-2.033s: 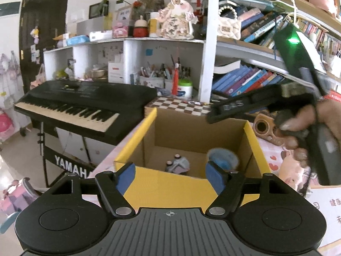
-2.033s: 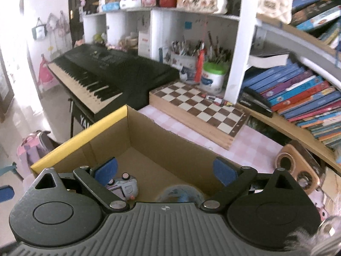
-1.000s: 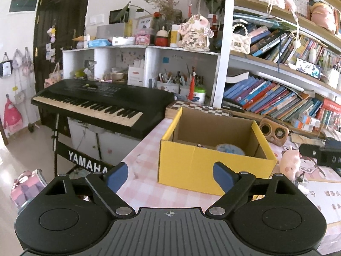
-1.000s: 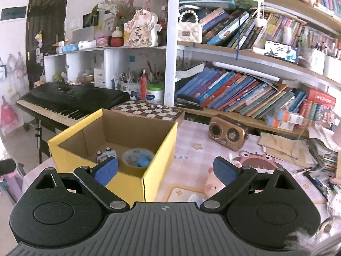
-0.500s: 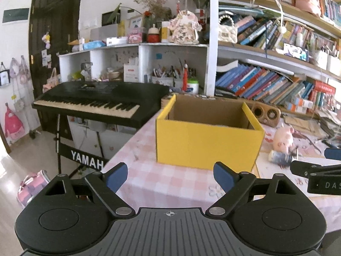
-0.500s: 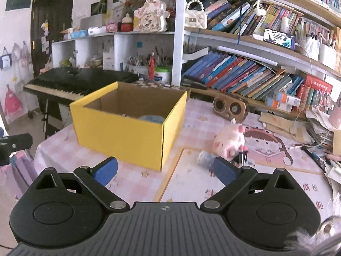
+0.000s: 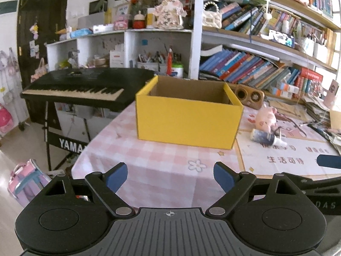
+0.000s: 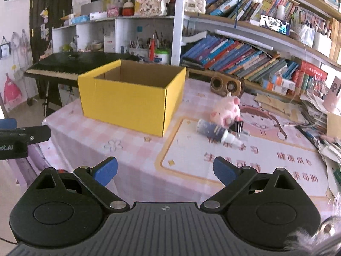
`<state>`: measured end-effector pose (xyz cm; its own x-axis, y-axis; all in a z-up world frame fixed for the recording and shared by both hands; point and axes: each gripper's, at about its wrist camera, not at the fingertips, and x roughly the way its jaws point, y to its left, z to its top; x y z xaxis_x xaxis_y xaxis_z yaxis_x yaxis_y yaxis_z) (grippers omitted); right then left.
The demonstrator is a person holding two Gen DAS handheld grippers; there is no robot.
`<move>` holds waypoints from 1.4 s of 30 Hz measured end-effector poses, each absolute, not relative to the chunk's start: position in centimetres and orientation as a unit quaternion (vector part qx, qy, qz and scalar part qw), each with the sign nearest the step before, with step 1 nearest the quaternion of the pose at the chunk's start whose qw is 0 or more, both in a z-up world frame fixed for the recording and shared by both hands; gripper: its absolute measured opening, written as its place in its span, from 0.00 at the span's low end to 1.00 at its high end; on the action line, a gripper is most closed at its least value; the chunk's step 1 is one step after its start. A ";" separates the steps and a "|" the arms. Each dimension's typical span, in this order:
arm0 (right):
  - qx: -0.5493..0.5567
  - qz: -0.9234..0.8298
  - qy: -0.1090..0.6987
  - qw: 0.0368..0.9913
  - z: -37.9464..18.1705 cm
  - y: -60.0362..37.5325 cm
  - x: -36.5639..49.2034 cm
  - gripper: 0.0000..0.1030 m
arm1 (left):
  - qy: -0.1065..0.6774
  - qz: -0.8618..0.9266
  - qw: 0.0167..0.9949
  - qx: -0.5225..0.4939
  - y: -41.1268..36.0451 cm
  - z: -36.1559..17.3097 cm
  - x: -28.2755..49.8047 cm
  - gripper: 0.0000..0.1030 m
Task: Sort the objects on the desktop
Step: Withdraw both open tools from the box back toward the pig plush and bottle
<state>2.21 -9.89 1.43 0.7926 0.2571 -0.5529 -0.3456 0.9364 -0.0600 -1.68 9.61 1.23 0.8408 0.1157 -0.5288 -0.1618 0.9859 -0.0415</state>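
right wrist view shows the right gripper [image 8: 165, 170] and left gripper [image 7: 170, 176] both spread and empty, so aim at the dark cylindrical bottle with a white cap [image 8: 217, 131] lying right of the yellow cardboard box [image 8: 130, 98], just beside the pink plush pig [image 8: 227, 111], and pinch across its body.

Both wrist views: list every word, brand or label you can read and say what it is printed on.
"YAMA", cut off: the keyboard stand panel.
"DAS": the right gripper body.
"otAI", cut off: the left gripper body.
"生活可待": the desk mat; its other lines are blurred, and upside down in the right wrist view.
Book spines and boxes on the shelves: too small to read.
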 end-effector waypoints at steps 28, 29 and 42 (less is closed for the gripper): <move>-0.043 0.074 0.335 0.938 -0.2 -16.4 2.2 0.95 | 0.311 -0.048 0.949 0.009 2.1 0.0 1.6 0.88; -0.042 0.073 0.336 0.938 -0.2 -16.6 2.4 0.95 | 0.313 -0.049 0.948 0.010 1.8 -0.1 1.8 0.88; -0.060 0.074 0.347 0.933 0.0 -19.5 5.4 0.95 | 0.324 -0.058 0.944 0.004 -1.7 -0.4 5.3 0.88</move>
<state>5.36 -19.52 0.01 0.7479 0.0962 -0.6568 -0.1795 0.9819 -0.0606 5.33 -1.74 -0.40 0.7828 -0.1065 -0.6130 0.1122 0.9933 -0.0292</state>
